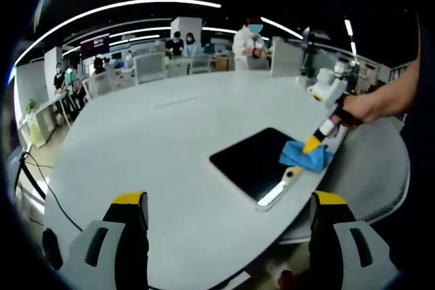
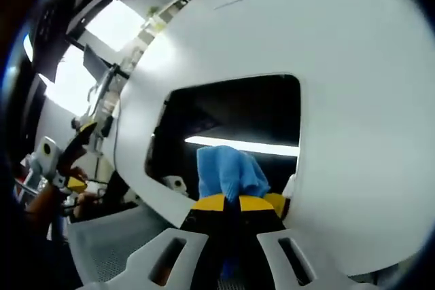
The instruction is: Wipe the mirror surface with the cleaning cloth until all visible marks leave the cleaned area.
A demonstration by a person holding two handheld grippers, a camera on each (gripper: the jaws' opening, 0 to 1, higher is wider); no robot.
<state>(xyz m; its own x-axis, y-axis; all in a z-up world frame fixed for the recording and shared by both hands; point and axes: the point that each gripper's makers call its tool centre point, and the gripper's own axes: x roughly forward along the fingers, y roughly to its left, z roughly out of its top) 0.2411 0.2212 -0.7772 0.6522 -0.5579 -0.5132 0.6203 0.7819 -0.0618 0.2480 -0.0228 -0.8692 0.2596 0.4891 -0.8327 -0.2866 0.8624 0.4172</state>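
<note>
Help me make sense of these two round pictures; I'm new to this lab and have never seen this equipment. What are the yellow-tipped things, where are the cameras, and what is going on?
There is no robot here. A person holds a two-jaw hand tool, a gripper, in each hand, and a fisheye camera rides on each one, which is why the pictures are round.

The left gripper view looks across a large white table. The left gripper hangs open above the table edge, holding nothing. Farther off lies a dark mirror, with the right gripper in the person's hand pressing a blue cleaning cloth onto it.

The right gripper view is the same scene from close up: its yellow-tipped jaws are shut on the blue cloth, which rests on the mirror. The bright streak in the mirror looks like a reflected ceiling light.

Other people stand in the background.
</note>
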